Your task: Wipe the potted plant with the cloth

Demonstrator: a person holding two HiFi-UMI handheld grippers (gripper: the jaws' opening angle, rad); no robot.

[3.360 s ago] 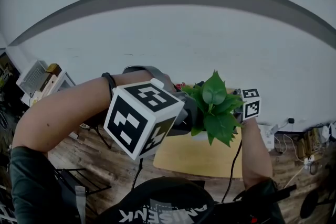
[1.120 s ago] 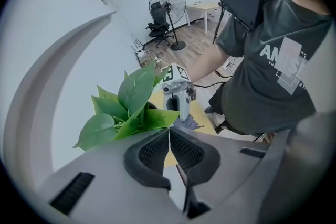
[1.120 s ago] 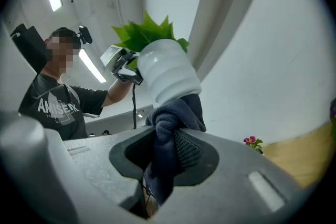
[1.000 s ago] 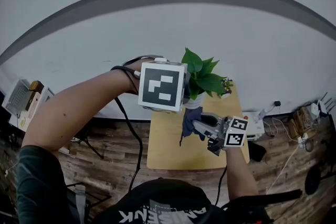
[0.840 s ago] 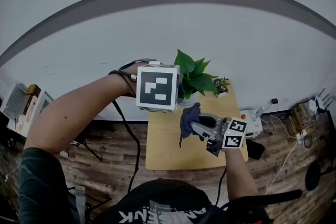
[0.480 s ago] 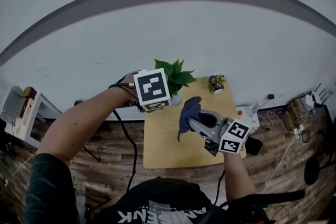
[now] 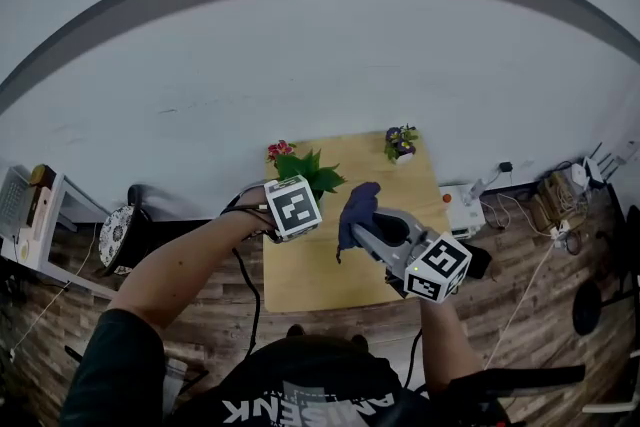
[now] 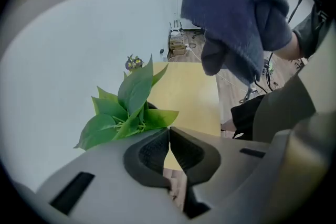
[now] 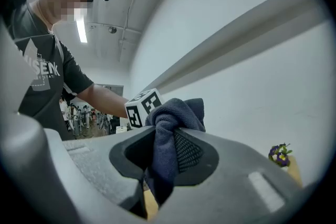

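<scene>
The potted plant [image 7: 310, 170], green-leaved in a pale pot, is low over the back left of the yellow table [image 7: 330, 265]. My left gripper [image 7: 304, 187] is right at its near side, pointing steeply down. In the left gripper view the jaws [image 8: 169, 132] are shut, with the leaves [image 8: 131, 107] and the dark pot rim just past their tips; the pinch itself is hidden. My right gripper [image 7: 360, 229] hovers level to the plant's right, shut on a bunched dark blue cloth [image 7: 358, 205] [image 9: 170, 128] that also hangs in the left gripper view [image 8: 236, 18].
A small purple-flowered pot [image 7: 400, 141] [image 9: 279, 153] stands at the table's back right, and a small red-flowered pot [image 7: 280, 151] at the back left. A white wall runs right behind the table. Cables and a power strip [image 7: 470, 195] lie on the wooden floor at the right.
My left gripper has come down with the plant, from head height to just above the table, and rolled. The right gripper with the cloth has stayed about where it was.
</scene>
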